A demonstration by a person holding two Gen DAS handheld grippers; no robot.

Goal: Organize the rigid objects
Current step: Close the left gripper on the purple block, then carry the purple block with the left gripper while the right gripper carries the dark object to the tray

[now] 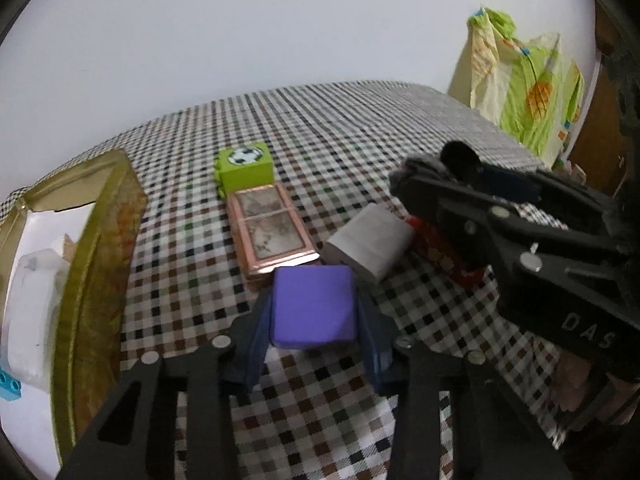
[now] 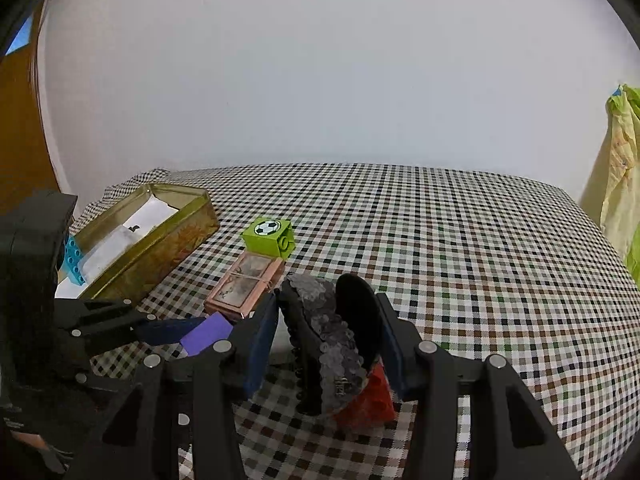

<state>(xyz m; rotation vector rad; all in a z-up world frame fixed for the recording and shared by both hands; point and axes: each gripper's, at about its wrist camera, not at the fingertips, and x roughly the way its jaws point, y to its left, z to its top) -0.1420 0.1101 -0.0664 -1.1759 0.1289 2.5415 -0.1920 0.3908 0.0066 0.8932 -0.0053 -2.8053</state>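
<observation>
From the left wrist: left hand-held gripper [image 1: 316, 320] clamped on the purple block [image 1: 313, 307], just in front of the pink case [image 1: 272, 230] on the checked worktop [image 1: 360, 128]; best lifted straight up, then over to the gold tin [image 1: 96, 248]. From the right wrist: right hand-held gripper [image 2: 330, 344] clamped on a black sparkly thing [image 2: 332, 336], touching a red piece [image 2: 370, 400]; best kept tight and steady.

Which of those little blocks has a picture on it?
The green block, standing at the far end of the pink case: a football is printed on its top. The purple block between the left fingers is plain.
</observation>
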